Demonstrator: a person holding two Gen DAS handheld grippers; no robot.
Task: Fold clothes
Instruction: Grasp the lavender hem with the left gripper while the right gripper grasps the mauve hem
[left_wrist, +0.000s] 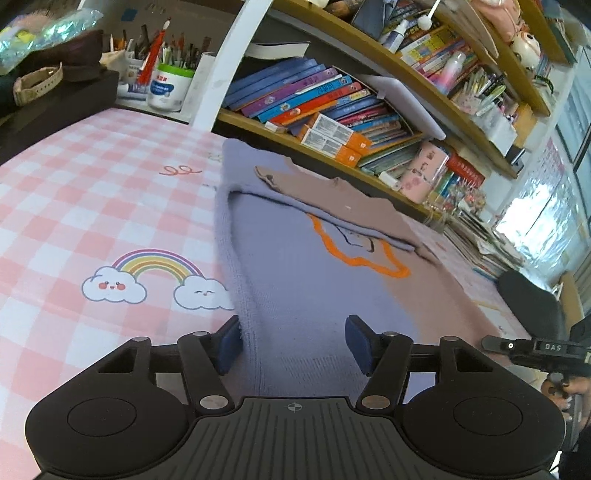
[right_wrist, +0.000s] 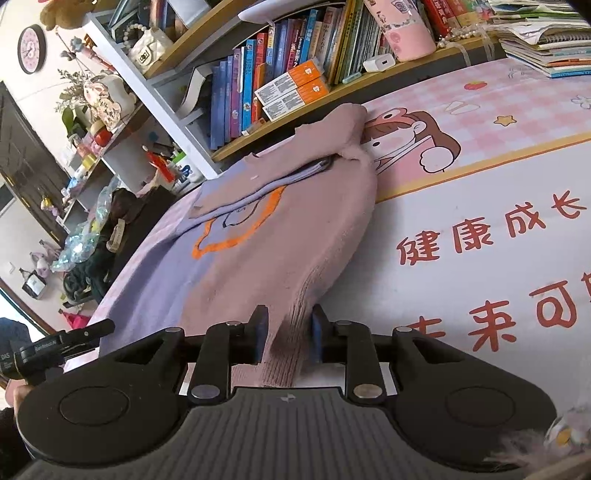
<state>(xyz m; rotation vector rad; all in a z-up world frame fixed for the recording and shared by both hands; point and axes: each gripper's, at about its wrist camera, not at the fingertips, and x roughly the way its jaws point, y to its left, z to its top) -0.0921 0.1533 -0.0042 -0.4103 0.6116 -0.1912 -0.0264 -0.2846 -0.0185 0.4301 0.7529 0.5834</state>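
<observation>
The left tongs (left_wrist: 293, 343) are held wide open over the lilac half of the sweater (left_wrist: 295, 288), nothing being gripped. The sweater is spread on the pink checked worktop (left_wrist: 92, 192), its top folded down. At the pink hem, a ribbed bunch is pinched between the narrowed right tongs (right_wrist: 288, 338).
</observation>
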